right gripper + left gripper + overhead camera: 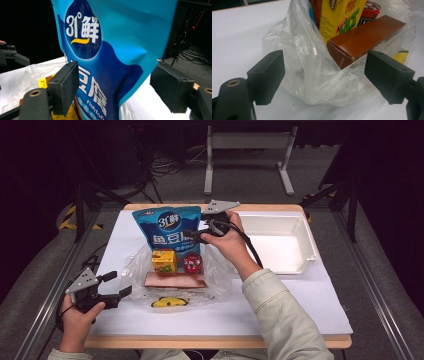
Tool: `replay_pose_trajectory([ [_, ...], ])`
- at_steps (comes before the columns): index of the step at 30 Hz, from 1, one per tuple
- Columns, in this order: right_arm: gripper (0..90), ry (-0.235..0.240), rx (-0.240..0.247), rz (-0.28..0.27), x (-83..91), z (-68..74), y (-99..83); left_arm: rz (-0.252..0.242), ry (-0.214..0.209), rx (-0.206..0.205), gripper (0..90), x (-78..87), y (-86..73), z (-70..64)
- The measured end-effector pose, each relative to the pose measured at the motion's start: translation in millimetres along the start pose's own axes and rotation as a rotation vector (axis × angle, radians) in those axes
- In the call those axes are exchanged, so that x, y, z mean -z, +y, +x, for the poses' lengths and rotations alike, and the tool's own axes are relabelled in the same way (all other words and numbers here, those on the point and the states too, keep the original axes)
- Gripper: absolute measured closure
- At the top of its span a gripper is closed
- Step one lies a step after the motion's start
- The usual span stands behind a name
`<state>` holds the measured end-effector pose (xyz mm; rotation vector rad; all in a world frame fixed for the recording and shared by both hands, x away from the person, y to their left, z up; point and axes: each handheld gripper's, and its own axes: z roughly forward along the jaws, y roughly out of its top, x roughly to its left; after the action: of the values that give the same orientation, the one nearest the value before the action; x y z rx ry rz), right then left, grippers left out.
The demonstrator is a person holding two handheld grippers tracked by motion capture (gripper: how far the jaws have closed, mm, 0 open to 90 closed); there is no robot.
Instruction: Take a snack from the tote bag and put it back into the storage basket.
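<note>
Left gripper [116, 284] at 8 o'clock, jaws spread, nothing held | plastic bag [136, 266] mid-table: soft, slippery | blue pouch [165, 227] at 12 o'clock: light, crushable, pinch its side edge | right gripper [113, 85] straddles it, jaws wide apart | left gripper view shows brown box [364, 37].

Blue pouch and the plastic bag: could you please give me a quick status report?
Right gripper open, jaws either side of blue pouch, not clamped. Left gripper open at the clear plastic bag. Pouch upright behind yellow carton and brown box. White tray alongside.
</note>
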<state>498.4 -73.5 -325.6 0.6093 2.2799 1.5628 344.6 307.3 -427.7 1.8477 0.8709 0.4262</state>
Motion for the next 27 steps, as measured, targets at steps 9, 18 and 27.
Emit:
replay_pose_trajectory([
  [9, 33.9, 0.004, 0.023, 0.007, -7.9, 0.6, -1.2, -0.002, 0.009, 0.011, 17.1, -0.5, -1.9, 1.7],
  [18, 55.7, 0.002, 0.118, 0.036, -11.2, 4.6, 3.4, -0.002, 0.008, 0.015, 17.1, -0.7, -2.3, 1.5],
  [27, 78.8, 0.032, 0.107, 0.049, -7.8, 2.6, 4.0, 0.008, 0.010, 0.013, 17.2, -1.8, -3.3, 1.9],
])
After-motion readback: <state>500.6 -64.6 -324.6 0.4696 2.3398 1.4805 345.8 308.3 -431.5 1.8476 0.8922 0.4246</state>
